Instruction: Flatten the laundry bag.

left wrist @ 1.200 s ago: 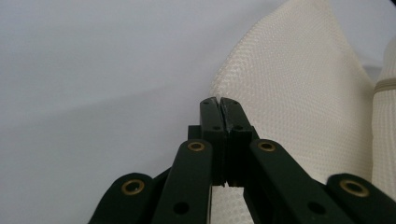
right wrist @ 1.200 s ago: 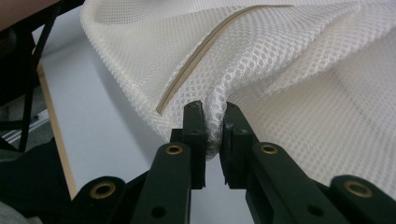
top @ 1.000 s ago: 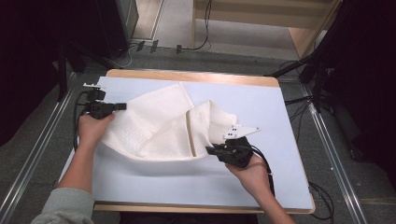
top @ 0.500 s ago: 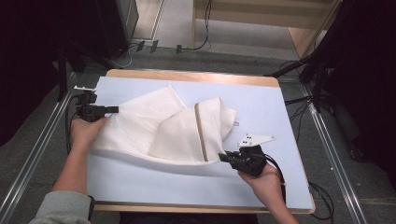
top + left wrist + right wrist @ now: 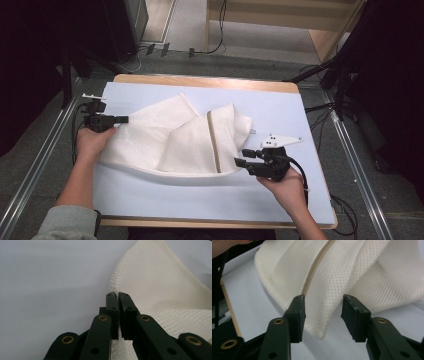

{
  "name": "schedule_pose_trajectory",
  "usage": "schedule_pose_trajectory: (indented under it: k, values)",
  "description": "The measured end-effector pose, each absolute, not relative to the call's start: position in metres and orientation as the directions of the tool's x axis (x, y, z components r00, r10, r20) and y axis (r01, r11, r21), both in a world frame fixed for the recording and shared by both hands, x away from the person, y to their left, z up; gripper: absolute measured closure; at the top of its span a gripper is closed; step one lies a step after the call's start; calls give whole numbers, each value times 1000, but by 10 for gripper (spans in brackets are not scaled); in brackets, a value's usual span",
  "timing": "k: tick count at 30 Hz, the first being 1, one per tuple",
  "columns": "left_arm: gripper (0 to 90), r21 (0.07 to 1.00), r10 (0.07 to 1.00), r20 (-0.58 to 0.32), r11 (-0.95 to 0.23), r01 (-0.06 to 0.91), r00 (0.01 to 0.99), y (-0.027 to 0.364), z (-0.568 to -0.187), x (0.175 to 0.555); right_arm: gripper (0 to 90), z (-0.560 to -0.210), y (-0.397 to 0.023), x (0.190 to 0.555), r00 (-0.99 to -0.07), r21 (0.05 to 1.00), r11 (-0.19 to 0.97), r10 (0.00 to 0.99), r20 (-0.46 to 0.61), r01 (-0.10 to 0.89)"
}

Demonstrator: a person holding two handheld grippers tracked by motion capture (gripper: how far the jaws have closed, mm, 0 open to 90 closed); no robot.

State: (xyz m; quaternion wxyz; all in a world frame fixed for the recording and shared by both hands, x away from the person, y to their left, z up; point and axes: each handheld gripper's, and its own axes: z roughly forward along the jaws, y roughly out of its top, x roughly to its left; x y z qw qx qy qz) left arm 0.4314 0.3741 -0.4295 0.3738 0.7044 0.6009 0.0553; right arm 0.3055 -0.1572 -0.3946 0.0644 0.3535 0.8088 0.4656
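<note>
A white mesh bag (image 5: 175, 140) with a beige zip strip (image 5: 214, 142) lies crumpled and partly folded on the pale blue table top (image 5: 280, 107). My left gripper (image 5: 125, 119) is at the bag's left edge, shut on the mesh (image 5: 155, 277), which is pinched at the tips (image 5: 118, 293). My right gripper (image 5: 239, 162) is at the bag's lower right corner. Its jaws (image 5: 323, 298) have just been opening; the folded corner of the bag (image 5: 337, 270) lies between them, and the pads stand clear of it.
The table has a wooden rim (image 5: 200, 80) and metal rails (image 5: 355, 165) run along both sides. Cables (image 5: 215, 47) lie on the floor behind it. Bare table surface runs along the near edge and at the far right.
The bag has been drawn out wider and flatter. My right gripper shifted right and its jaws opened off the bag's corner. The left gripper kept its hold and barely moved.
</note>
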Motion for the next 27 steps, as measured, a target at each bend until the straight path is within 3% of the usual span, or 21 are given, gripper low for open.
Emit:
schedule_pose_trajectory:
  k: [7,14,18,20,25,27]
  values:
    - [879,592,888,-360,-19,806,286,373,-430,429,500,-396,-147,356,-713,788,314,668,213,529]
    - [878,592,891,-341,-44,804,300,372,-430,425,294,-405,-134,396,-681,771,268,678,275,578]
    - [879,586,885,-348,-50,809,308,372,-430,422,279,-412,-126,411,-670,753,238,661,338,614]
    - [881,583,886,-348,-52,811,307,371,-430,421,375,-416,-119,415,-670,740,249,657,345,625]
    - [883,574,884,-352,-56,817,309,372,-431,419,847,-419,-113,411,-695,713,315,640,327,626]
    - [884,573,883,-354,-54,817,307,372,-430,419,872,-418,-114,409,-703,715,327,636,317,618]
